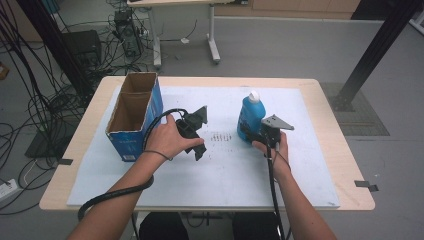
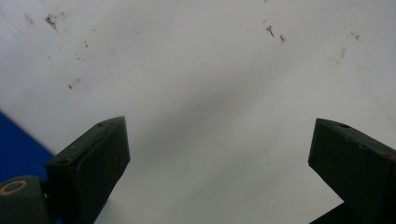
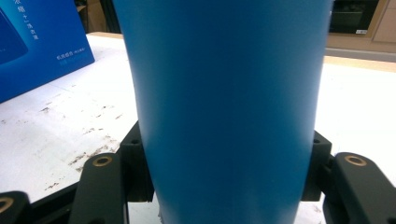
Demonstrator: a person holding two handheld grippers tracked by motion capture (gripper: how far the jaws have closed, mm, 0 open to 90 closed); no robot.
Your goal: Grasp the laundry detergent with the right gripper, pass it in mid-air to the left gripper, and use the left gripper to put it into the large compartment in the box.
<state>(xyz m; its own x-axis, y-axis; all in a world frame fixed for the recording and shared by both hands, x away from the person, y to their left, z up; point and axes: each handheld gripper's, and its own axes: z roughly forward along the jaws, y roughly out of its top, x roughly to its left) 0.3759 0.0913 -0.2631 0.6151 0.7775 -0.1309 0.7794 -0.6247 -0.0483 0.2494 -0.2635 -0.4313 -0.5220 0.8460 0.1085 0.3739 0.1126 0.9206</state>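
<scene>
Grasp step in hand: right tool (image 1: 255, 136) clamped on the lower body of the upright blue bottle (image 1: 249, 116), jaws pressed on both sides, bottle standing on the bench (image 1: 320, 165). Left tool (image 1: 192, 135) wide open, holding nothing, tilted down at bare bench. Next, probably: lift straight up, carry leftward past the left tool to the open blue carton (image 1: 134, 117), apparently empty, keeping the white cap up.

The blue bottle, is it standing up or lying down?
Standing up. The blue bottle has its white cap on top, its base on the table, and the right claw squeezing its sides.
</scene>
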